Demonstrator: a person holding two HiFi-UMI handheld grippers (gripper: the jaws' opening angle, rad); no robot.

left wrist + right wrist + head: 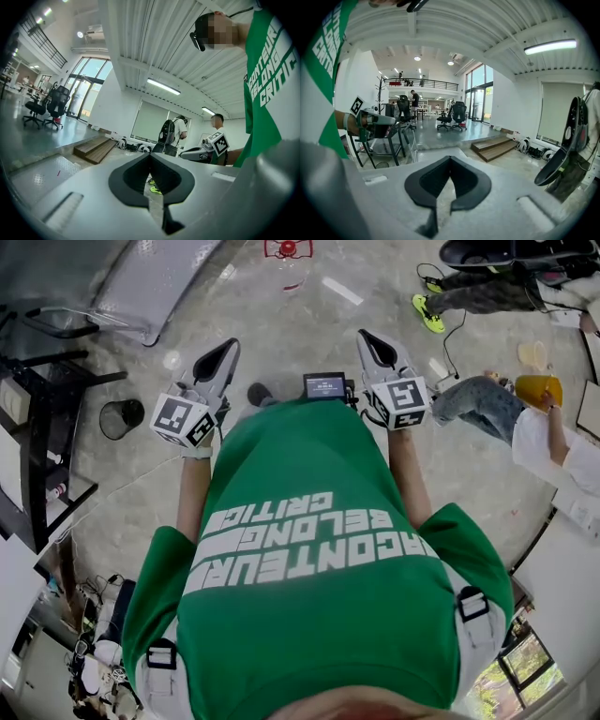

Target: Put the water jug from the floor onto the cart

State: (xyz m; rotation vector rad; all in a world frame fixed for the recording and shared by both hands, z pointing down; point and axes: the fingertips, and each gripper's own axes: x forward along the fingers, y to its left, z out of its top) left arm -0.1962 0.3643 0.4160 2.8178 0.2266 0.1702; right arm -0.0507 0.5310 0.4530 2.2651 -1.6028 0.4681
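The water jug [287, 262], clear with a red cap and handle, stands on the pale floor far ahead at the top of the head view. My left gripper [231, 347] and right gripper [367, 337] are held out side by side in front of my green shirt, well short of the jug. Both are shut with nothing between the jaws; the tips meet in the left gripper view [150, 155] and in the right gripper view [450, 159]. Neither gripper view shows the jug. I see no cart that I can tell as one.
A ribbed metal ramp [155, 282] lies ahead left, a black frame table [36, 432] and a black wastebasket [121, 418] at the left. A person [487, 401] sits on the floor at the right, another person's neon shoes [429, 313] beyond. Wooden steps [494, 148] lie ahead.
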